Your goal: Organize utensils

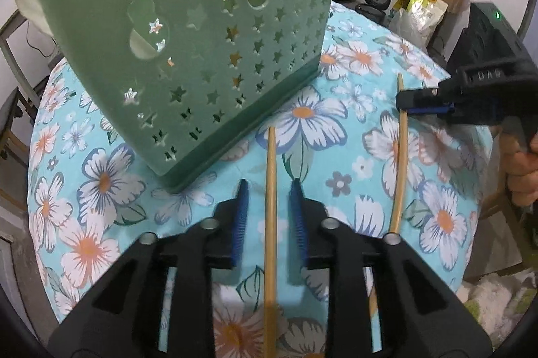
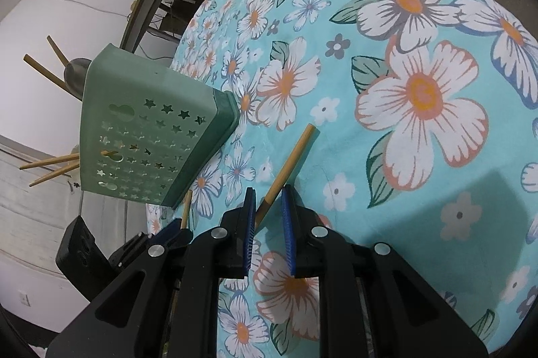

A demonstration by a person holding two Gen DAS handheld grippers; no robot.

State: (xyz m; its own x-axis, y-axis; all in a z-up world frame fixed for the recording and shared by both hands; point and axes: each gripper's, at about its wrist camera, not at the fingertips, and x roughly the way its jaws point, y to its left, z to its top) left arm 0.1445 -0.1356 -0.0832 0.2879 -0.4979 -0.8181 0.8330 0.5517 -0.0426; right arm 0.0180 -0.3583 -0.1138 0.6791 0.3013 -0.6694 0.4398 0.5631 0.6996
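Both your grippers stand apart: the left gripper (image 1: 269, 186) straddles one chopstick (image 1: 270, 206), the right gripper (image 2: 268, 193) another chopstick (image 2: 289, 166). Close off-centre and either could roll toward the table (image 2: 437, 206) edge.

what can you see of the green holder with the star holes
The green holder looks like matte plastic, pale green with a darker green base band. Its flat wall is pierced with rows of star cut-outs and two keyhole-shaped hanging slots. It stands on the floral tablecloth near the table's far edge. In the right wrist view, wooden chopsticks and a metal spoon bowl stick out of its top. Neither hand-held gripper touches it.
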